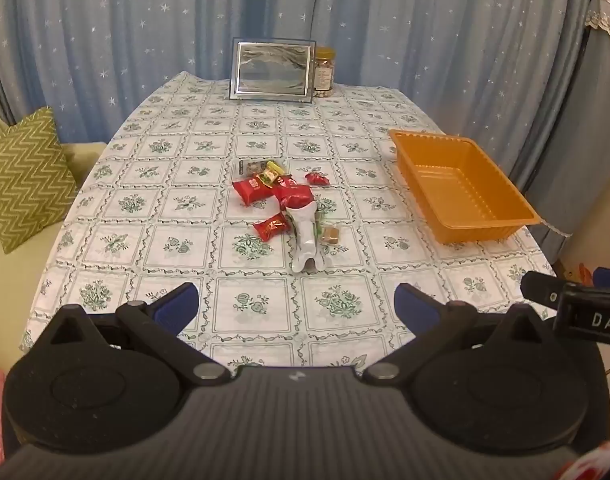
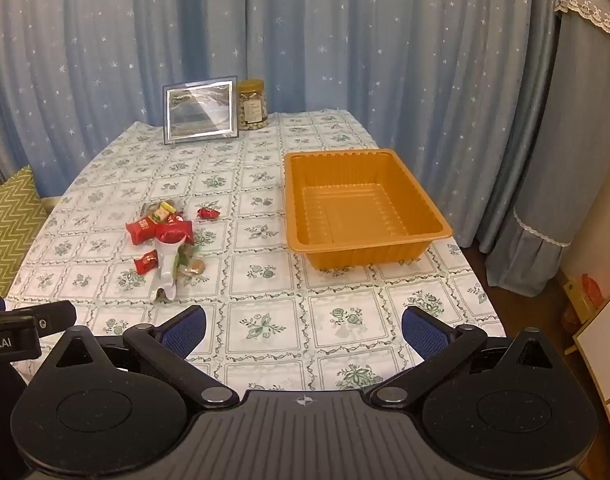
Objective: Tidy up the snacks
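Note:
A heap of wrapped snacks (image 1: 283,200) lies mid-table: several red packets (image 1: 252,190), a long white packet (image 1: 307,236), a small brown sweet (image 1: 330,235) and a yellow-green one (image 1: 273,171). The right wrist view shows the same snack heap (image 2: 165,236) at left. An orange plastic tray (image 1: 501,222) stands to the right with nothing in it; the tray (image 2: 421,196) fills the middle of the right wrist view. My left gripper (image 1: 297,306) hangs open over the table's near edge, short of the heap. My right gripper (image 2: 303,328) is open too, nothing between its blue pads, near of the tray.
A framed picture (image 1: 272,68) and a jar of nuts (image 1: 324,70) stand at the table's far edge before blue star curtains. A green zigzag cushion (image 1: 23,178) sits on a sofa at left. The flowered tablecloth (image 2: 265,288) covers the table. Cabinet edge (image 2: 601,340) at right.

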Action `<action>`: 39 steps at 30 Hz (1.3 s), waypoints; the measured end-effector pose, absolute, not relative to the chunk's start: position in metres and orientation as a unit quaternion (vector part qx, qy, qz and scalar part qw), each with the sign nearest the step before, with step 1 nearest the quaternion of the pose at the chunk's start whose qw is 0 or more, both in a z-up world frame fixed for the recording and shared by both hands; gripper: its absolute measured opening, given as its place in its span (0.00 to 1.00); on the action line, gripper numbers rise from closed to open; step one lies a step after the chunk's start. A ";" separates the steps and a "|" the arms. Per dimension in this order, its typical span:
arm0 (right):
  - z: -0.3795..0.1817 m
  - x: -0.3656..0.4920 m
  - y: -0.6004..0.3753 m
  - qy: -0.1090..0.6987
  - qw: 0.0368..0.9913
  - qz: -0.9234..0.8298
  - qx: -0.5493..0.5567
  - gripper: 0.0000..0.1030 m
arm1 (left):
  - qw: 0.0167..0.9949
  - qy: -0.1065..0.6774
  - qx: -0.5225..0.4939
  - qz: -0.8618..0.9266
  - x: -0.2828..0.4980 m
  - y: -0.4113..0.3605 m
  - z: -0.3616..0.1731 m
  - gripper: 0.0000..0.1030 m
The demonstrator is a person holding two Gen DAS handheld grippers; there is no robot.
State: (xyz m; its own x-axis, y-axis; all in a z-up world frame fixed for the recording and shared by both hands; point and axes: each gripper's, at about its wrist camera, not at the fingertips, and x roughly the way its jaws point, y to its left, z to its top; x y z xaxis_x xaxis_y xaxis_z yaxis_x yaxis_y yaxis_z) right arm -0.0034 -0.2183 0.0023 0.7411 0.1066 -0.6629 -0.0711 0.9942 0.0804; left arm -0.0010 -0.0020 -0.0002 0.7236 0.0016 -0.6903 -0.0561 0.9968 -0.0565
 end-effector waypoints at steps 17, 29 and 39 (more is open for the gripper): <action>0.003 -0.002 -0.221 0.351 0.935 0.045 0.025 1.00 | 0.927 0.370 -0.052 0.016 -0.001 -0.002 0.004 1.00; 0.003 -0.002 -0.221 0.351 0.935 0.041 0.025 1.00 | 0.928 0.369 -0.054 0.017 0.000 -0.002 0.005 1.00; 0.002 -0.001 -0.221 0.351 0.935 0.040 0.026 1.00 | 0.927 0.370 -0.054 0.015 -0.001 -0.004 0.003 1.00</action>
